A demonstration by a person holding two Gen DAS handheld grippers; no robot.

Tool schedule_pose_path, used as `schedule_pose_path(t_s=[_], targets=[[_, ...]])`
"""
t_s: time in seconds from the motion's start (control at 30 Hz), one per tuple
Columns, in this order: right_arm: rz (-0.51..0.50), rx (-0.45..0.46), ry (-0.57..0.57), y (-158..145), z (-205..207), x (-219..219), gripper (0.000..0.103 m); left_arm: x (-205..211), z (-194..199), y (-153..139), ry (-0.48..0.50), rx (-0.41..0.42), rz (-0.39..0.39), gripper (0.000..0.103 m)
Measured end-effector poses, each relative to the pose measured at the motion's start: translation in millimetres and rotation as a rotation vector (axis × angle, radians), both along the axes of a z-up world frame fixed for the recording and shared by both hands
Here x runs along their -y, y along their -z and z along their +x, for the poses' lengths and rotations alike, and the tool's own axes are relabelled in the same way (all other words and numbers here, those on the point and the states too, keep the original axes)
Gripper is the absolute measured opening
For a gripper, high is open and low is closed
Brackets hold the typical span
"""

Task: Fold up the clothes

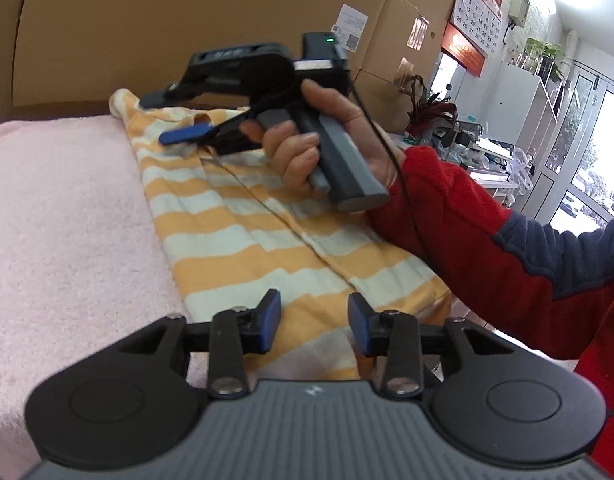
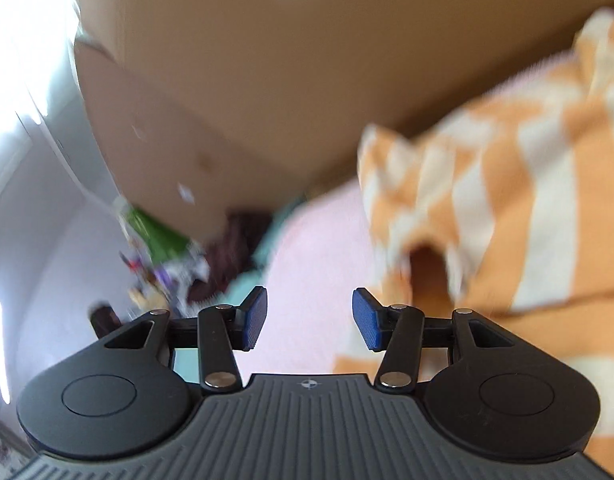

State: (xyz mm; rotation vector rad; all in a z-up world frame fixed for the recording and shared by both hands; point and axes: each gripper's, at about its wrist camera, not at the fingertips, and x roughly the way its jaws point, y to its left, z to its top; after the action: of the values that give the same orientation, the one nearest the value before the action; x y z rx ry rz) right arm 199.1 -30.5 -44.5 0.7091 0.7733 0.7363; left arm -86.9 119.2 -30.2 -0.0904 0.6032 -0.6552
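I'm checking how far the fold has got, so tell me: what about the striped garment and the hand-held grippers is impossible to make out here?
- Orange-and-white striped shirt: near hem hidden in the left wrist view by the left hand-held gripper; its right edge by the red sleeve.
- Right wrist view: motion blur smears the shirt's folds.
- Right hand-held gripper: in the left wrist view, a hand and blur hide its far finger.
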Motion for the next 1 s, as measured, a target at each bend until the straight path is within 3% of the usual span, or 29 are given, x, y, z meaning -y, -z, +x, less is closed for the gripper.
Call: schedule_pose_path(t_s=[0.03, 0.1, 0.2, 0.27, 0.3, 0.37, 0.43, 0.5, 0.57, 0.63, 0.67, 0.73, 0.8, 0.83, 0.9, 1.0], targets=[[-0.082, 0.019, 0.034, 1, -1, -7, 0.033, -1, -1, 0, 0.001, 0.004, 0.002, 0.043], [-0.201, 0.080, 0.143, -4, -4, -5, 0.026, -3, -4, 1, 0.003, 0.011, 0.007, 0.044], [-0.149, 0.023, 0.207, 4, 3, 21, 0.020, -8, -8, 1, 0.007, 0.019, 0.015, 0.044], [-0.110, 0.006, 0.186, 4, 5, 26, 0.026, -11, -8, -1, 0.009, 0.011, 0.020, 0.045], [-0.087, 0.012, 0.161, 2, 4, 23, 0.038, -12, -7, -2, 0.008, 0.005, 0.022, 0.045], [-0.006, 0.024, 0.005, 1, -2, 15, 0.045, -10, -5, -5, -0.005, 0.003, 0.021, 0.048], [0.006, -0.007, -0.140, 3, -4, -2, 0.057, -7, -6, -3, -0.003, 0.030, 0.047, 0.052], [-0.106, 0.048, -0.140, 1, -8, -15, 0.044, -4, -9, -1, 0.004, 0.060, 0.081, 0.054], [-0.112, 0.042, -0.043, 2, -5, -3, 0.039, -4, -13, -2, 0.014, 0.075, 0.112, 0.055], [-0.101, 0.013, 0.052, 4, -1, 11, 0.018, -7, -11, -7, 0.015, 0.055, 0.116, 0.055], [-0.086, -0.012, 0.097, 6, 1, 19, 0.017, -8, -8, -10, 0.011, 0.054, 0.117, 0.055], [-0.046, -0.019, 0.104, 5, 0, 21, 0.030, -6, 4, -16, -0.006, 0.077, 0.118, 0.056], [0.021, -0.022, 0.005, 4, 0, 16, 0.035, -2, 20, -18, -0.036, 0.132, 0.117, 0.062], [0.055, -0.024, -0.045, 4, 0, 14, 0.043, 1, 28, -20, -0.050, 0.160, 0.116, 0.065], [0.036, -0.024, -0.105, 4, -2, 5, 0.052, 4, 52, -13, -0.073, 0.131, 0.099, 0.065], [-0.045, 0.022, -0.040, 0, -3, 2, 0.036, 8, 70, 1, -0.091, 0.103, 0.132, 0.063]])
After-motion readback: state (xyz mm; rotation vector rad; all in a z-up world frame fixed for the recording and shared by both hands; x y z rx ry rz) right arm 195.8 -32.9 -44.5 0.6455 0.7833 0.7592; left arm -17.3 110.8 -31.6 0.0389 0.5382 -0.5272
